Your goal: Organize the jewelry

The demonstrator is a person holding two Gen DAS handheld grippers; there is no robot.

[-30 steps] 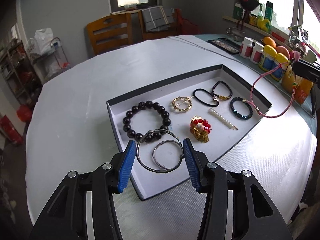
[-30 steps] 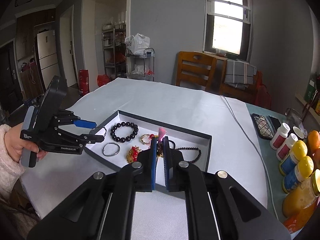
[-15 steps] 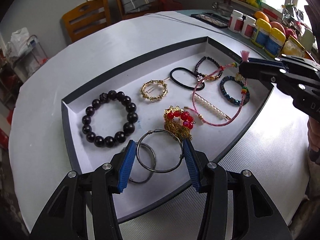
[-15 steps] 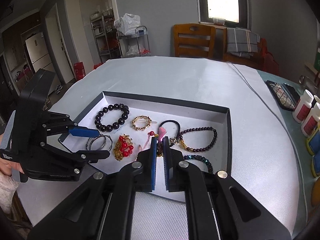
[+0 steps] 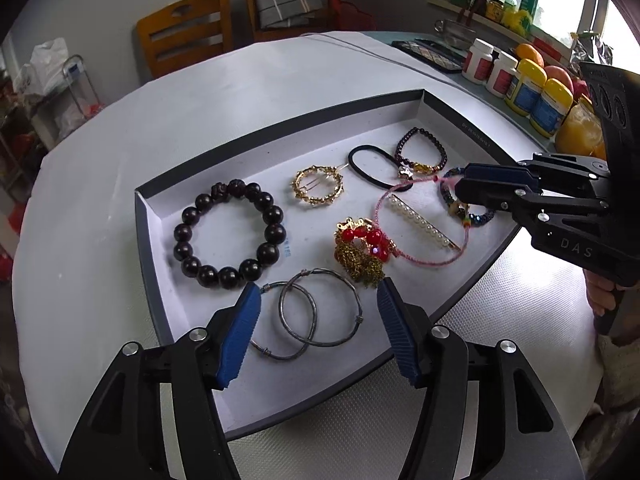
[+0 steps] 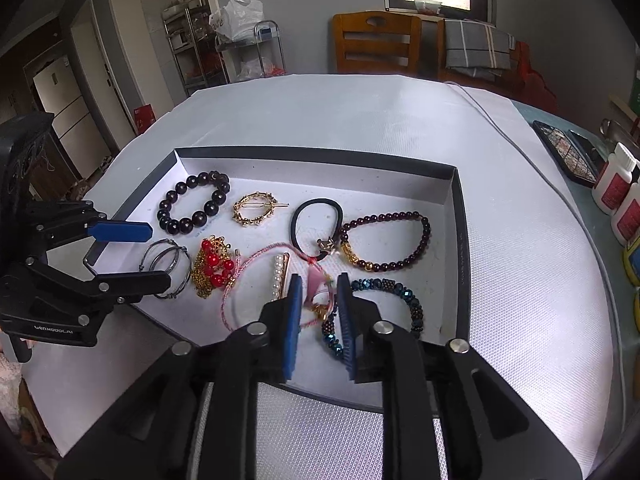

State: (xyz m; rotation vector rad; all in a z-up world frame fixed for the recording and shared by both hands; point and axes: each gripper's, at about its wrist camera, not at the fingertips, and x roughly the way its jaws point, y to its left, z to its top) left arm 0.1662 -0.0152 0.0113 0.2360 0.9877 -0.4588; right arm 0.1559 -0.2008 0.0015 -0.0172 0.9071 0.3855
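A shallow dark-rimmed tray with a white floor holds the jewelry. My left gripper is open and empty over two silver bangles that lie on the tray floor. My right gripper is open, its jaws a little apart. A pink cord bracelet lies across a pearl hair clip between them. A dark bead bracelet, a gold ring clip and a red-and-gold piece lie nearby.
A black hair tie, a maroon bead bracelet and a blue bead bracelet lie at the tray's right end. Bottles and fruit line the table's right edge. A phone and wooden chairs stand beyond.
My left gripper opened wider and let the larger silver bangle drop onto the tray. My right gripper lowered, opened and let go of the pink cord bracelet.
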